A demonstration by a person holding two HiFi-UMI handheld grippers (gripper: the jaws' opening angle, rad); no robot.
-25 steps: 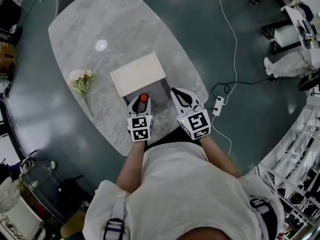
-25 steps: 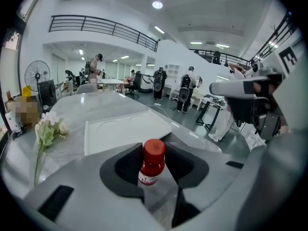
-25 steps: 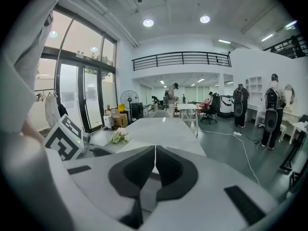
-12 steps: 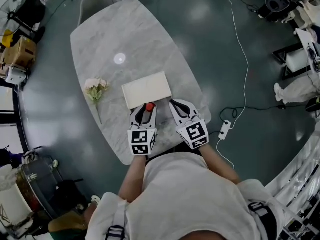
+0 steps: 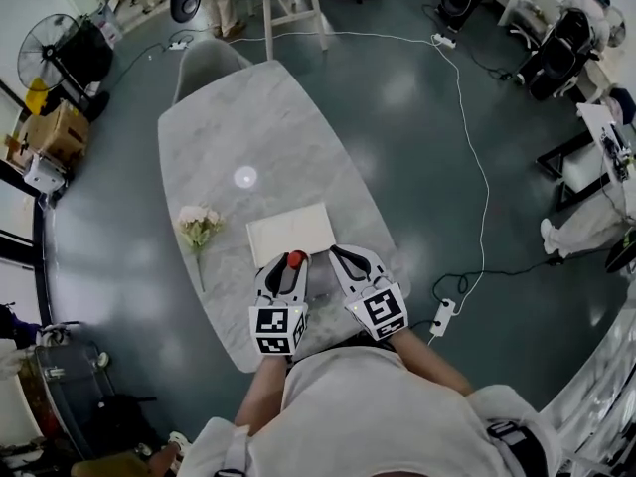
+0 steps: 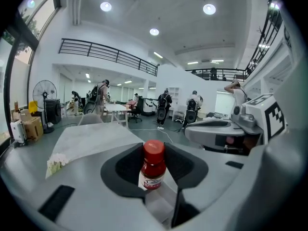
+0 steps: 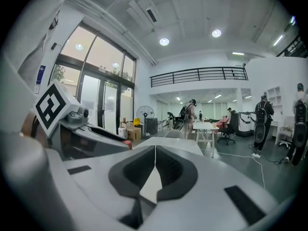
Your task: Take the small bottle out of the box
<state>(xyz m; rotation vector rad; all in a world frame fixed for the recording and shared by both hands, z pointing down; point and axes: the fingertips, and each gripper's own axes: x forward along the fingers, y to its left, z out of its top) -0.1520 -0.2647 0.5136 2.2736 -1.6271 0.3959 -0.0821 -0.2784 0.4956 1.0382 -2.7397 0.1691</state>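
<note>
Red-capped small bottle (image 6: 153,166) stands upright between the fingers (image 6: 122,170) of the left gripper (image 5: 286,266). Its cap is level with the fingertips and its labelled body sits lower in the gap. The jaws stand wide and are closing. The dark pads sit right alongside the cap, but no firm pinch is evident, so I log the bottle as bracketed, not gripped. Judgement: approach done, grasp in progress, lift and removal not yet done. The bottle's base seems to sit in the grey interior of the box (image 5: 288,235), whose white panel lies just beyond the left fingertips. Whether the base has cleared the box wall cannot be told. Nothing else is visible in the box, though the grippers cover much of the interior. Right gripper (image 7: 154,150) is just to the right of the left fingers, its jaws brought together with nothing between them. Outward: a flower sprig (image 5: 197,227) lies on the marble table (image 5: 258,137), well off to the left of the left fingers and apart from the box.
</note>
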